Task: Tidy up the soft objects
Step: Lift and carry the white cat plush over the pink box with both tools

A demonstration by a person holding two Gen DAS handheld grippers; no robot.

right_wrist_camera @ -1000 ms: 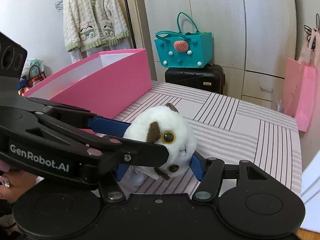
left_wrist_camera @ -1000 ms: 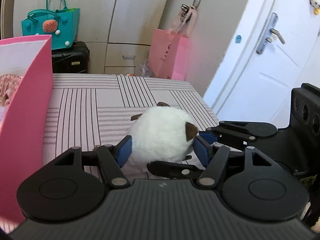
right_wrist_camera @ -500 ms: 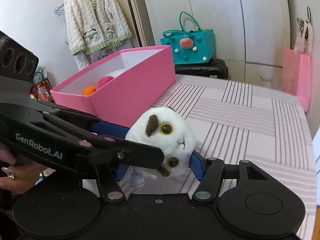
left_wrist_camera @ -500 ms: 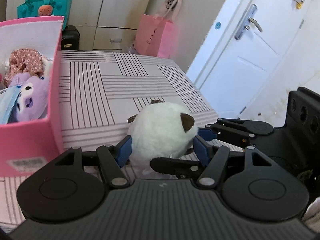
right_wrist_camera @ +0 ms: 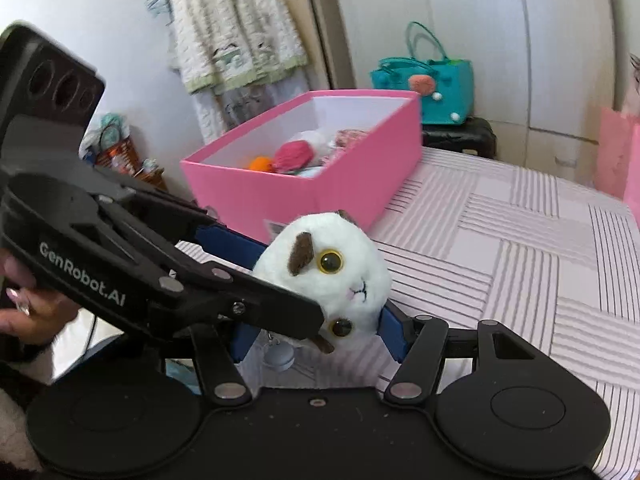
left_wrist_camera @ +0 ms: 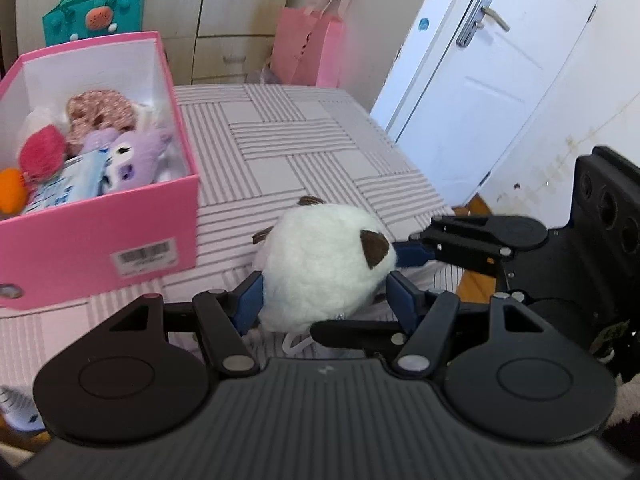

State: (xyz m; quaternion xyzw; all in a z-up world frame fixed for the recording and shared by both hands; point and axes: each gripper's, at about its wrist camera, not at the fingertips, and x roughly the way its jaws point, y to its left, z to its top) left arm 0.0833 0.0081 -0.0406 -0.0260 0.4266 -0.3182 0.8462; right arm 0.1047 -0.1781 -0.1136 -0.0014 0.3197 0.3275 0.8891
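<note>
Striped pink-and-white bedspread (left_wrist_camera: 280,148) covers the work surface, with wardrobe doors and a white door (left_wrist_camera: 480,92) behind. At left on it stands a pink box (left_wrist_camera: 100,236), open-topped, holding a purple plush (left_wrist_camera: 136,156), a red pom (left_wrist_camera: 42,152), an orange ball (left_wrist_camera: 12,194) and a floral fabric piece (left_wrist_camera: 100,114). Just right of the box, a white plush toy with brown ears (left_wrist_camera: 324,268) sits clamped from two sides at once. Left gripper (left_wrist_camera: 326,302): blue pads pressed into the toy's flanks. Right gripper (right_wrist_camera: 316,334): pads likewise squeezing the toy, face turned sideways in the right wrist view. Whether the toy touches the bedspread cannot be told. A hand (right_wrist_camera: 32,316) grips the left tool's handle.
</note>
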